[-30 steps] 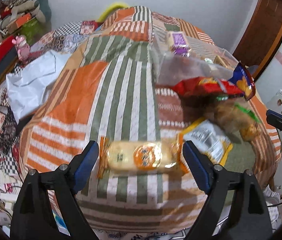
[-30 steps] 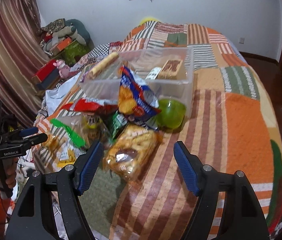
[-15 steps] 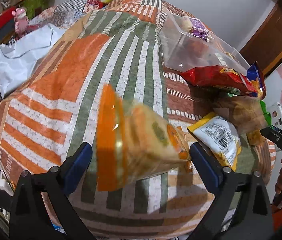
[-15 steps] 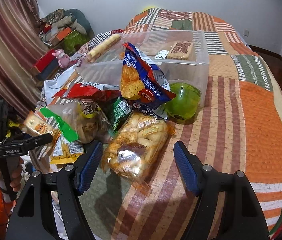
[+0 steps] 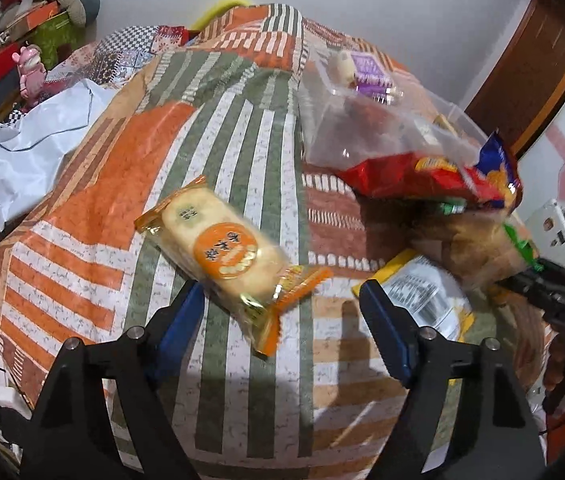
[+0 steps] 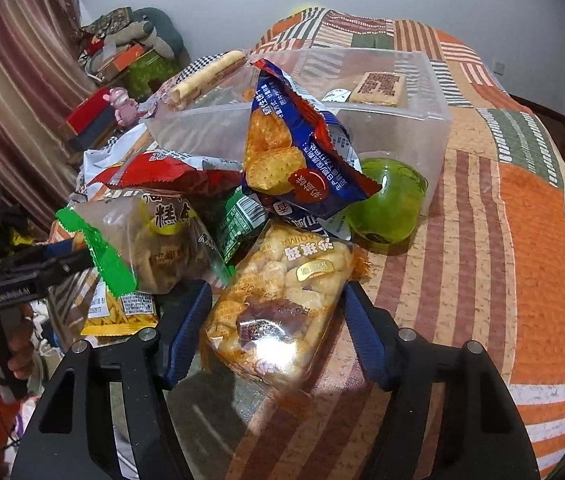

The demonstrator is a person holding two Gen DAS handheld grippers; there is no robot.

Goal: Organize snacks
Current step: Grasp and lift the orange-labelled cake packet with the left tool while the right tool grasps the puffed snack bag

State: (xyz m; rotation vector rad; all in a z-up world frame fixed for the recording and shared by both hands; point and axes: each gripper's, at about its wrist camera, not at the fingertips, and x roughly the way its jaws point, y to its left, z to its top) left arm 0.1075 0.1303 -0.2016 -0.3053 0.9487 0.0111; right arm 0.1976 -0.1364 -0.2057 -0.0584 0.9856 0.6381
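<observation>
An orange-ended rice cracker pack (image 5: 222,248) lies tilted on the striped quilt, just ahead of my open left gripper (image 5: 282,312), its near end between the blue fingertips (image 5: 382,320). My right gripper (image 6: 274,320) is open around a clear bag of puffed snacks (image 6: 282,304), the fingers close to its sides. Behind it lie a blue cracker bag (image 6: 290,152), a red bag (image 6: 170,172), a green-sealed bag (image 6: 150,248) and a yellow pack (image 6: 118,312). A clear plastic bin (image 6: 422,120) holds a brown bar (image 6: 382,88) and a long biscuit roll (image 6: 210,72).
A green round container (image 6: 390,208) sits against the bin's front. White paper (image 5: 38,136) lies on the quilt's left edge. Boxes and a pink toy (image 6: 122,104) stand by the curtain. The other hand's gripper (image 6: 22,280) shows at left.
The cracker pack, lifted close to the left camera half a second ago, now lies on the quilt ahead of the open left fingers. The right gripper has moved forward around the puffed snack bag.
</observation>
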